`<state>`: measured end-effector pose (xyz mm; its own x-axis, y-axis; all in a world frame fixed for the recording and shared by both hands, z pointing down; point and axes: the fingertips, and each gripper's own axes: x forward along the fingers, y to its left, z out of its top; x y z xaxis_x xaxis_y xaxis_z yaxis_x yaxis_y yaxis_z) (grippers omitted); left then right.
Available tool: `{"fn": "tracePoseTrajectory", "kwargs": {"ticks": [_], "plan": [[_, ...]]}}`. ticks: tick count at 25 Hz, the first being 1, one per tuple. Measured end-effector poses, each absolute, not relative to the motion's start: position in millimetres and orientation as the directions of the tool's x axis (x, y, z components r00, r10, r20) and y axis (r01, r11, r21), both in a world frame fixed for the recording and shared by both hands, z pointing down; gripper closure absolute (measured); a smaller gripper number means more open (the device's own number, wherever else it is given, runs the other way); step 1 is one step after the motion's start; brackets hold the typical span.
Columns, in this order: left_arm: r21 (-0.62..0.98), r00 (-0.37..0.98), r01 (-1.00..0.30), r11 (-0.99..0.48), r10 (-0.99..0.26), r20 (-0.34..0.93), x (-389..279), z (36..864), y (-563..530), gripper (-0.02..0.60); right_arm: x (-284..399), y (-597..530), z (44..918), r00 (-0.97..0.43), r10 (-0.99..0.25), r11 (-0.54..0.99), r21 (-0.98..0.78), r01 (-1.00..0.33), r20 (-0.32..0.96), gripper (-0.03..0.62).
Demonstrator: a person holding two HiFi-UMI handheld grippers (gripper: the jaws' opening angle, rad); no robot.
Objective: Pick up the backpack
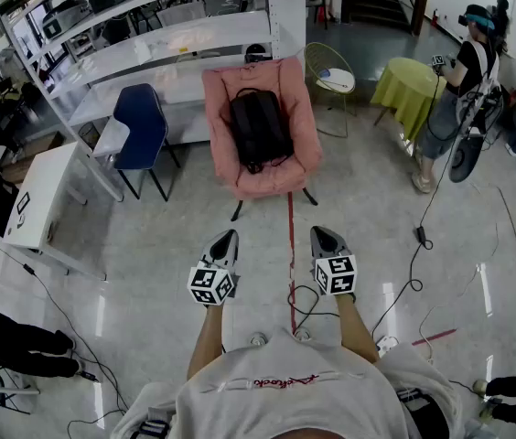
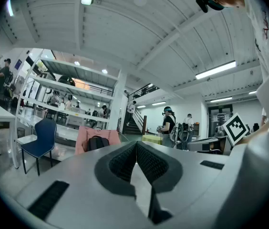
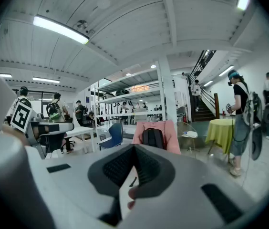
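Starting nearest the body, the left gripper (image 1: 225, 240) and the right gripper (image 1: 326, 236) are held side by side and aimed forward. Each pair of jaws is pressed together with nothing between them, which suits an approach where no grasp is needed yet. Beyond them a stretch of floor is crossed by a red line (image 1: 291, 236) and loose cables (image 1: 404, 273). Further on, well apart from both grippers, the black backpack (image 1: 258, 128) is propped upright against the back of a pink chair (image 1: 221, 140), so its upper end is probably offered first. White shelving (image 1: 176, 39) is seen behind the chair.
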<state>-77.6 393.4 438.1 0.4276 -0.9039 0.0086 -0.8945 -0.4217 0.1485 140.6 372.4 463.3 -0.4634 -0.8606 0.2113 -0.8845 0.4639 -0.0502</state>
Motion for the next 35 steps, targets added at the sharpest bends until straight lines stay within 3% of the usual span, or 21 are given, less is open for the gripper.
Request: {"fn": "tracePoseTrajectory", "kwargs": {"ticks": [35], "plan": [[0.133,0.419,-0.902,-0.410,-0.907,0.045,40,445,366,0.571,231,356,477,-0.539,-0.812,0.530,-0.102,-0.842,0.224,0.577]]}}
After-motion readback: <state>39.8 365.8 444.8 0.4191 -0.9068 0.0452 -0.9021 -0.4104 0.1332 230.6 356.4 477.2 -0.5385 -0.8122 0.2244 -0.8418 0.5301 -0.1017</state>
